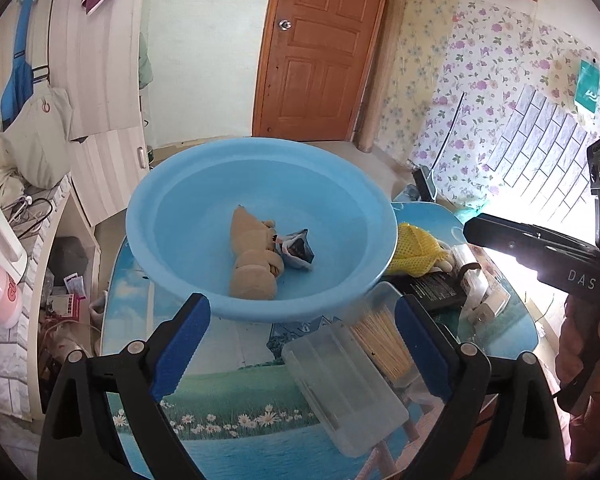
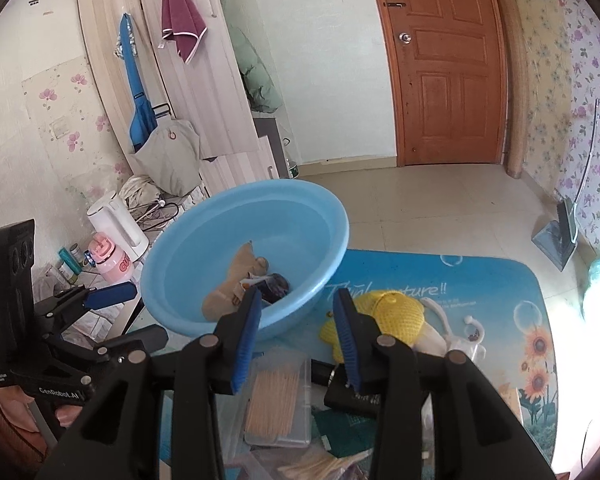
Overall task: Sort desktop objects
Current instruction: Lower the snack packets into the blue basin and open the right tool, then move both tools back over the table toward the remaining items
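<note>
A light blue basin stands on the picture-printed table and holds a tan plush toy and a small dark snack packet. My left gripper is open and empty, low over the table in front of the basin, with a clear plastic box of toothpicks between its fingers. My right gripper is open and empty, above the toothpick box beside the basin's near rim. A yellow mesh item and a black flat pack lie right of the basin.
A white plastic piece lies by the yellow mesh. More clear packets sit at the table's right side. A white kettle and pink bottle stand on a low counter to the left. A wooden door is behind.
</note>
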